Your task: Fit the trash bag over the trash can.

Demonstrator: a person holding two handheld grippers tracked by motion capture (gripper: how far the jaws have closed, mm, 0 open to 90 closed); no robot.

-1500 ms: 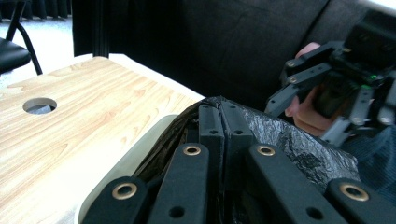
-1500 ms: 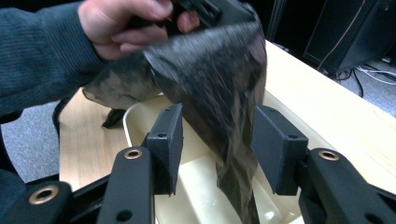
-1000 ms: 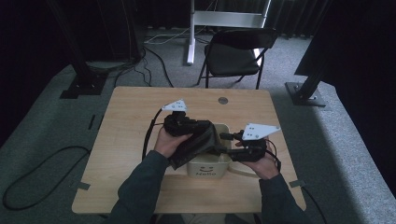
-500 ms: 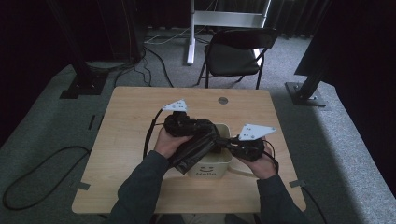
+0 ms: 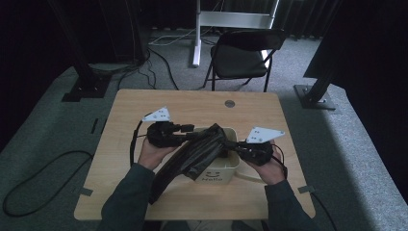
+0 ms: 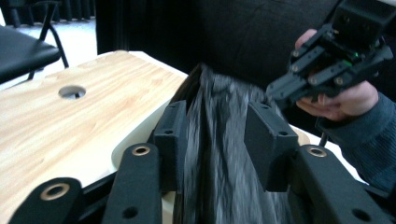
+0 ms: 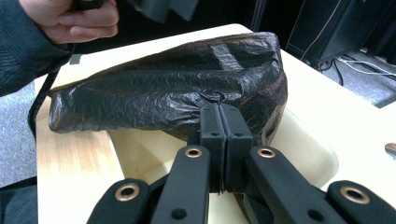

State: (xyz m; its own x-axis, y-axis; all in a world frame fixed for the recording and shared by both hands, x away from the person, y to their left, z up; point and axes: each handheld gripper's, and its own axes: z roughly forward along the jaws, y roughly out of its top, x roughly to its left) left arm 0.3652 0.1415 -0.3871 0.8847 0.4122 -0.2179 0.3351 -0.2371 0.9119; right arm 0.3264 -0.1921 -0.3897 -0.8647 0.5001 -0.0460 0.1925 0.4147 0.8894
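A black plastic bag [image 5: 197, 151] lies draped over a cream bin [image 5: 219, 175] with "Hello" printed on its front. My right gripper [image 5: 230, 149] is at the bin's right rim. In the right gripper view this right gripper [image 7: 219, 109] is shut, pinching the bag [image 7: 163, 102] at its edge over the bin [image 7: 299, 149]. My left gripper [image 5: 190, 129] is at the bin's left side. Its jaws have just been opening: the left gripper [image 6: 217, 112] stands apart with the bag [image 6: 219, 154] running loosely between the pads. The right gripper [image 6: 280, 91] shows beyond it.
The bin stands near the front of a wooden table [image 5: 144, 103] that has a round cable hole [image 5: 229, 103] at the back. A folding chair [image 5: 240, 60] stands behind the table. Cables trail from both grippers.
My left gripper has moved left, away from the bin's middle, and its jaws have opened. The bag's left end now hangs down toward the table's front. The right hand has kept still.
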